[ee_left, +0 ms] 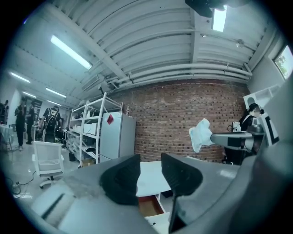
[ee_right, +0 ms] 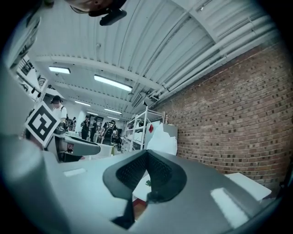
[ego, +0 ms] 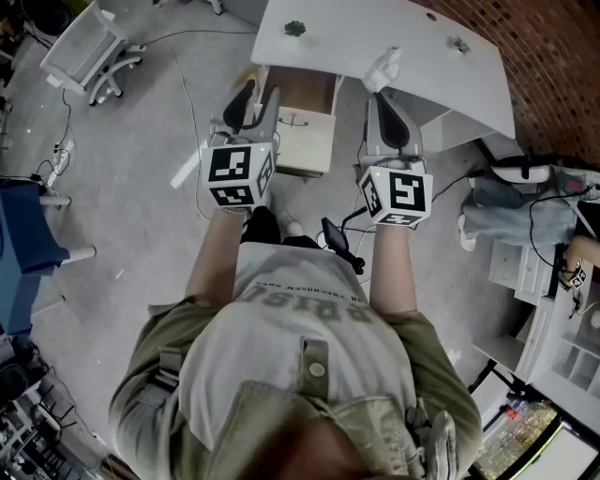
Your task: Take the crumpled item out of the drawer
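While the left gripper (ego: 255,101) stands at the left side, its two jaws are apart with a clear gap and they hold nothing. Beyond this gap and a little lower is the drawer (ego: 305,142), pulled open under the edge of the white desk (ego: 394,28), with its brown wooden inside visible. To the right of these jaws, the right gripper (ego: 380,98) has its jaws pressed together on the crumpled item (ego: 384,67), a white piece, perhaps tissue or paper. The crumpled item sticks out past the jaw tips, at the desk edge, outside the drawer and to the right of it.
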Action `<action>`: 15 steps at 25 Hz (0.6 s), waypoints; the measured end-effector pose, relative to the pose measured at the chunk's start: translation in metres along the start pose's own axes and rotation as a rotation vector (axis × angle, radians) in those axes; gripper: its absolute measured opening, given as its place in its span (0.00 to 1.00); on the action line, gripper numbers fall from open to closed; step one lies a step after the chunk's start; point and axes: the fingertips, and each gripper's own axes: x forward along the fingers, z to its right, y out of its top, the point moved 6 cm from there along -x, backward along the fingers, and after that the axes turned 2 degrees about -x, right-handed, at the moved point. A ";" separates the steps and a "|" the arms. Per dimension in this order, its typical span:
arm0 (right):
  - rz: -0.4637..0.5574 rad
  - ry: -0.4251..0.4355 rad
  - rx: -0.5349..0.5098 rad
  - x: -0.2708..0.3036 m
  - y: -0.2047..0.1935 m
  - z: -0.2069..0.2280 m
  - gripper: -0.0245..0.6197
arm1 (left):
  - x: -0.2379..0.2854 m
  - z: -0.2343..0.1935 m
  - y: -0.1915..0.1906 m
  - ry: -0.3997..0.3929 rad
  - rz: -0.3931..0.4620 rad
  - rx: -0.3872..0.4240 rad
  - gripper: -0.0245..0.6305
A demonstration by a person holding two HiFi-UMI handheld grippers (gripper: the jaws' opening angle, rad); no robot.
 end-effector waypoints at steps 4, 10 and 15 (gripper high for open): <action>0.004 -0.017 -0.006 -0.007 0.005 -0.008 0.04 | -0.007 -0.002 0.006 -0.001 0.022 0.020 0.21; 0.000 -0.069 -0.010 -0.006 0.010 -0.029 0.04 | -0.017 -0.026 0.013 -0.006 0.043 0.043 0.05; -0.003 -0.099 -0.011 -0.001 0.012 -0.046 0.04 | -0.025 -0.046 0.016 -0.019 0.038 0.057 0.05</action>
